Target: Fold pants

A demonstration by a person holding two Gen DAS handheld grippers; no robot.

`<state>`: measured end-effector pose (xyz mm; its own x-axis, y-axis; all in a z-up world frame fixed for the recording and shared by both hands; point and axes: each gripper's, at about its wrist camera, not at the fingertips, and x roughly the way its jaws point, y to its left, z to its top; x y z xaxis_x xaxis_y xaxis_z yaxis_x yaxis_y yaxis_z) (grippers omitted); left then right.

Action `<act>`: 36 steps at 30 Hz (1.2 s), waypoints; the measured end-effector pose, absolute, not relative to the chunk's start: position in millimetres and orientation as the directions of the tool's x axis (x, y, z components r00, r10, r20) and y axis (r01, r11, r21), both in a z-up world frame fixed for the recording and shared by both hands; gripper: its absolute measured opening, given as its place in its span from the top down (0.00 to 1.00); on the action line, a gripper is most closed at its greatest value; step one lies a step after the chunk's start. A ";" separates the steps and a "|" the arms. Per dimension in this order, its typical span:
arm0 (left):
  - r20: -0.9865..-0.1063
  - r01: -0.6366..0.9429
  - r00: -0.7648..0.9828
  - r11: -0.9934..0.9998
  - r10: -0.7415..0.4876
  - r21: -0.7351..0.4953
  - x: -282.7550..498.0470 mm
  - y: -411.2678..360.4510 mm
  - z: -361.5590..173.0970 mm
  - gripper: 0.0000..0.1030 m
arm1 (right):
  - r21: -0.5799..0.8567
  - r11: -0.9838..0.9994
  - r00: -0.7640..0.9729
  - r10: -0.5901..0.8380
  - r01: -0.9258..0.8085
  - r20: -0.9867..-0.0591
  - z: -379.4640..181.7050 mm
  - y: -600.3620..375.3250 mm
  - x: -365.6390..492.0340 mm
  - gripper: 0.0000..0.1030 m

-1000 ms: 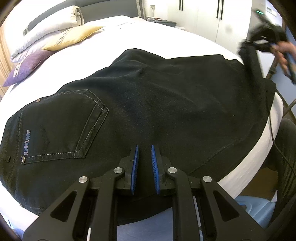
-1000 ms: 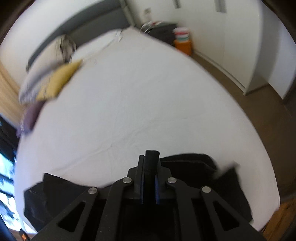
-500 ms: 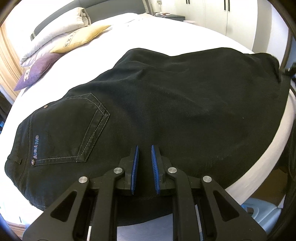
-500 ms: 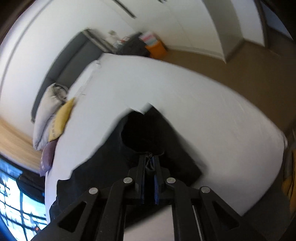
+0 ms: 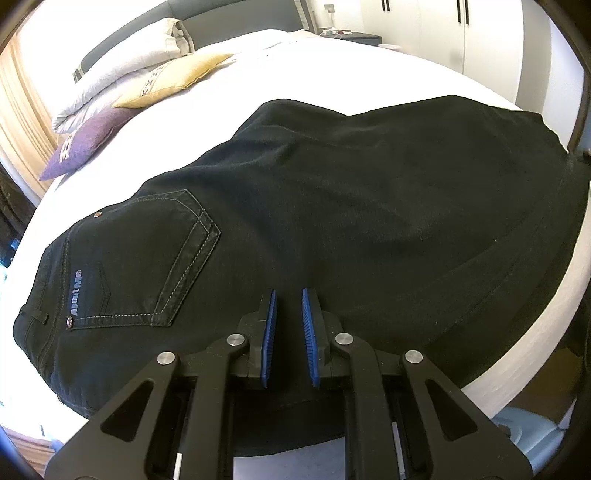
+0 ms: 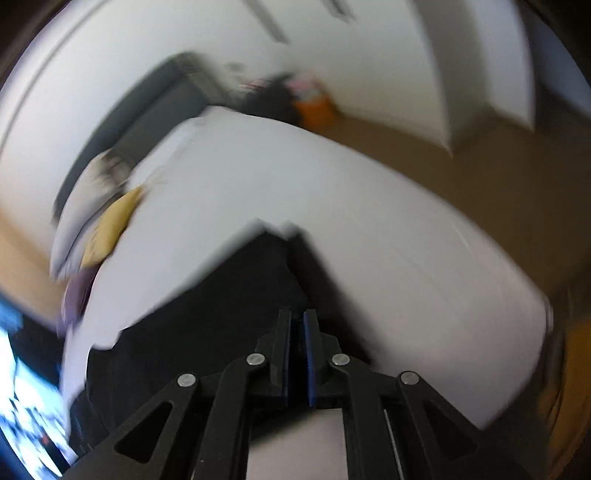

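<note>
Left wrist view
My left hand-held gripper [image 5: 289, 338]: the blue pads stand a narrow gap apart, almost closed, low over the near edge of the pants; I cannot tell whether any cloth is pinched between them.
Black denim pants [image 5: 332, 221]: spread flat across the near side of the white bed [image 5: 332, 62], back side up, waistband to the left, legs running off to the right edge.
Back pocket [image 5: 147, 258]: pale stitching, left of my pads, with a small lettered label beside it.
Pillows: a yellow cushion [image 5: 173, 79], a purple cushion [image 5: 88, 140] and a long grey-white pillow [image 5: 122, 70] stacked at the far left by the dark headboard.
White wardrobe doors [image 5: 443, 33]: beyond the bed, top right.

Right wrist view (blurred)
My right hand-held gripper [image 6: 297, 356]: jaws have just been closing and now stand all but shut; the blur hides whether cloth sits between the pads.
Pants [image 6: 221, 314]: a dark folded shape on the white bed [image 6: 369, 221], directly under and ahead of the fingers.
Brown floor [image 6: 480, 162]: to the right of the bed.
</note>
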<state>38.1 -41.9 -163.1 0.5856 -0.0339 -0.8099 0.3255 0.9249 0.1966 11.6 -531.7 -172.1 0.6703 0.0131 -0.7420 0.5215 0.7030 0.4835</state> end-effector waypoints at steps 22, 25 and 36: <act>-0.777 0.308 0.629 0.911 0.020 0.273 23.8 -59.9 -163.5 0.87 | 0.579 0.630 0.521 0.305 0.517 -0.797 -149.9 -573.8 23.5 0.57; -0.780 0.309 0.626 0.911 0.023 0.274 26.5 -59.6 -163.0 0.87 | 0.639 0.549 0.529 0.370 0.540 -0.764 -149.8 -575.8 11.1 0.57; -0.774 0.288 0.634 0.927 0.003 0.239 27.7 -51.4 -165.5 0.87 | 0.695 0.394 0.500 0.492 0.601 -0.712 -178.4 -550.8 14.5 0.47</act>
<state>27.7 -51.4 -165.5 0.6337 0.0027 -0.7736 0.2876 0.9275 0.2388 14.5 -550.8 -178.4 0.5004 0.4924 -0.7122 0.6011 0.3944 0.6950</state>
